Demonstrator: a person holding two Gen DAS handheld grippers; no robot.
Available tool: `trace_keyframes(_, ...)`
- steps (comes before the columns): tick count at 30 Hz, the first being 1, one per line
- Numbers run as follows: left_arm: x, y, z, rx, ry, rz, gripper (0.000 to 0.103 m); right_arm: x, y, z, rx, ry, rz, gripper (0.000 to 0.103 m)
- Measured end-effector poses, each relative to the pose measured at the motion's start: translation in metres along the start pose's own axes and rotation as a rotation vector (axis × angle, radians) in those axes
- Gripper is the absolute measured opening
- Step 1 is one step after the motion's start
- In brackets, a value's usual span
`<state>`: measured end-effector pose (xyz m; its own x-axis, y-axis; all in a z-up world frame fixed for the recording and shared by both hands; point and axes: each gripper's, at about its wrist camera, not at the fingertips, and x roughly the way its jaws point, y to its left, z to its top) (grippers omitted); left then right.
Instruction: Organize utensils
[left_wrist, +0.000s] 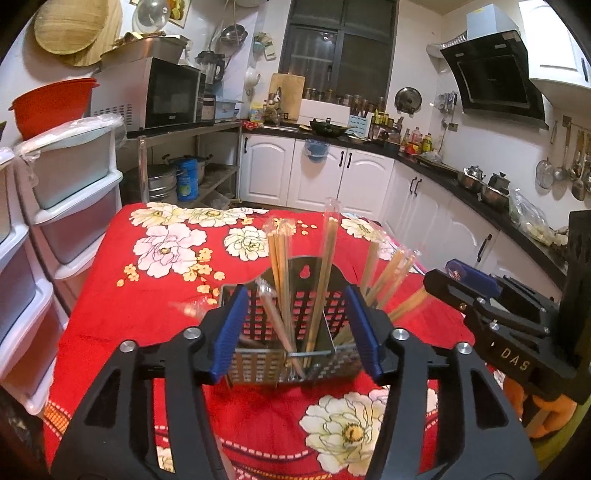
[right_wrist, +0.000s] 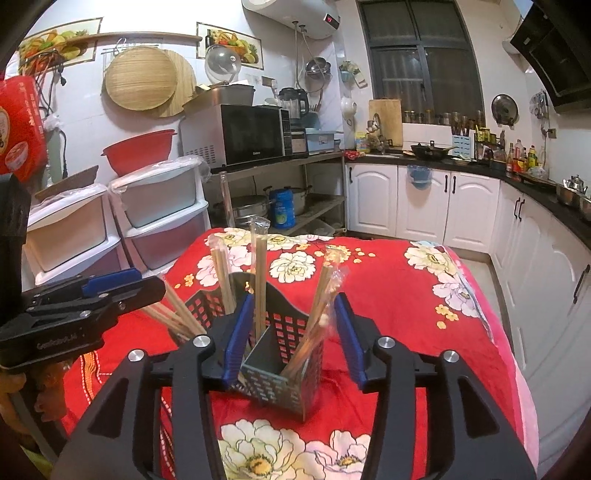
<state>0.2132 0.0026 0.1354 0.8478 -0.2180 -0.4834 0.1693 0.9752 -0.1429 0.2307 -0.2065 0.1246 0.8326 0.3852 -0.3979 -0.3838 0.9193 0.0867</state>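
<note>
A perforated metal utensil holder (left_wrist: 255, 369) with divided compartments stands on the red floral tablecloth (left_wrist: 147, 295). Several pairs of wooden chopsticks (left_wrist: 327, 258) in clear sleeves stand in it, leaning different ways. My left gripper (left_wrist: 295, 332) is open just in front of the holder, its blue pads framing it, with nothing gripped. In the right wrist view the same holder (right_wrist: 280, 384) and chopsticks (right_wrist: 260, 266) sit beyond my open right gripper (right_wrist: 295, 336), which holds nothing. Each gripper shows in the other's view: the right gripper (left_wrist: 454, 280) and the left gripper (right_wrist: 110, 284).
Plastic drawer units (left_wrist: 66, 206) stand close to the table's left side. White cabinets (right_wrist: 535, 280) and a dark counter run along the right. A metal shelf with a microwave (right_wrist: 251, 133) is behind the table. The cloth (right_wrist: 406, 295) stretches far and right of the holder.
</note>
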Motion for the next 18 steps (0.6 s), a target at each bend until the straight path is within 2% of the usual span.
trace_keyframes(7, -0.018, 0.002, -0.018, -0.011, -0.006, 0.004, 0.067, -0.025, 0.008, -0.014, -0.019, -0.008, 0.005, 0.066)
trace_keyframes(18, -0.033, 0.011, -0.056, -0.044, 0.007, 0.012, 0.091, -0.041, 0.018, -0.055, -0.033, 0.018, -0.005, 0.082)
